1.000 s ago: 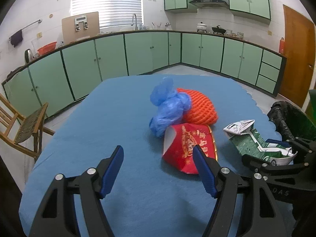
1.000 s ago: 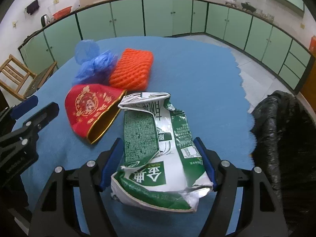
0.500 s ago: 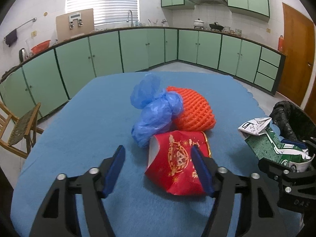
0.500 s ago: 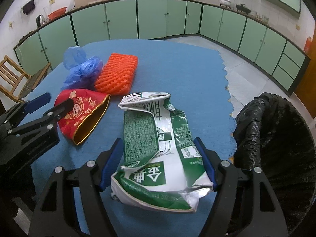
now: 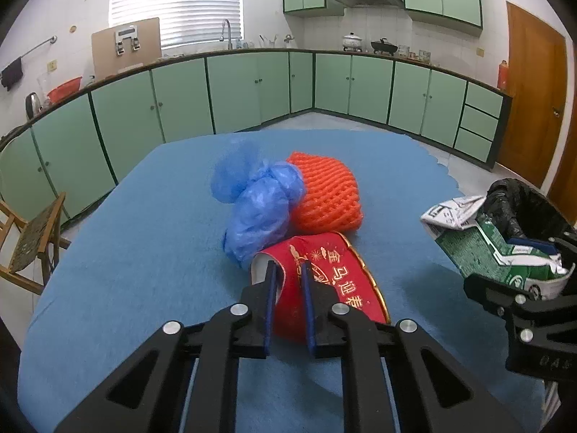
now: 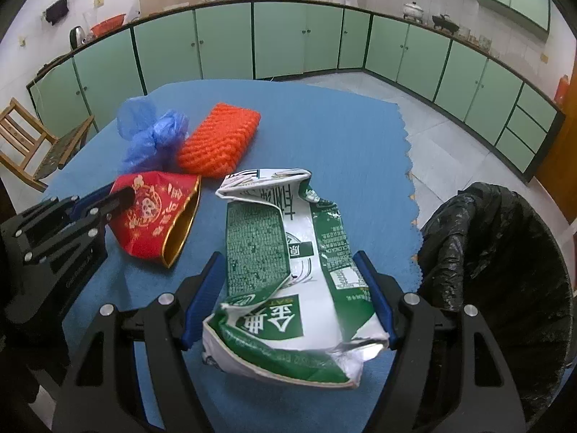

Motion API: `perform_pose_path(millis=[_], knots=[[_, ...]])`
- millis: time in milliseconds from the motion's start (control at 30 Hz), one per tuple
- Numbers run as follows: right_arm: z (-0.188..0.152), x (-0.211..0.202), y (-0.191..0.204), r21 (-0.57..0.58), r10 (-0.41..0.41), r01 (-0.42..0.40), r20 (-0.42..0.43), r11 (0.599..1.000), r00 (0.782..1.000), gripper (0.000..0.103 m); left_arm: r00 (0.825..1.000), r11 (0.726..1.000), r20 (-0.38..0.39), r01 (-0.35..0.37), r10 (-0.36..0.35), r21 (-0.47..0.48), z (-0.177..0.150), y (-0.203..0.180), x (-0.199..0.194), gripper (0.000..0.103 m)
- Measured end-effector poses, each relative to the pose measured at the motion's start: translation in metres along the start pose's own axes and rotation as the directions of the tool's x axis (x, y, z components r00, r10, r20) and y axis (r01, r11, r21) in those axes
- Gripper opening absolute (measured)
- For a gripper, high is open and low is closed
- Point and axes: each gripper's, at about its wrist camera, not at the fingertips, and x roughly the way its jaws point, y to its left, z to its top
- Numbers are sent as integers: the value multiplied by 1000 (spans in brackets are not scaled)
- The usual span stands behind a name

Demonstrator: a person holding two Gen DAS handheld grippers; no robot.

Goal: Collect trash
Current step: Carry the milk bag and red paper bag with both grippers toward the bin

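My left gripper is shut on the rim of a red paper cup with gold print, which lies on the blue table cloth; the cup also shows in the right wrist view. My right gripper is shut on a crushed green and white carton, held above the table's right edge; the carton also shows in the left wrist view. A blue plastic bag and an orange foam net lie beyond the cup.
A bin lined with a black bag stands off the table's right edge, beside the carton. A wooden chair stands at the left. Green cabinets ring the room.
My left gripper moved forward and closed on the red cup's rim. My right gripper carried the carton right, towards the black bin.
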Motion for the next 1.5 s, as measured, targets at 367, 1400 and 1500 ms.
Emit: perform_pose_path(millis=[367,1400,1500], knots=[[10,-30,-17,41,-12,10,50,999,999,70,998,999,48,45,-45,15,11,-16,-31,12],[16,-116,-104,159,-163,131,204,979,965,70,963,981,196,166,-184,102,72,-96,-72,12],[13,-119,-117,177,-187,152,204,973,961,70,957,975,204,187,-208,117,76,-109,-71,12]])
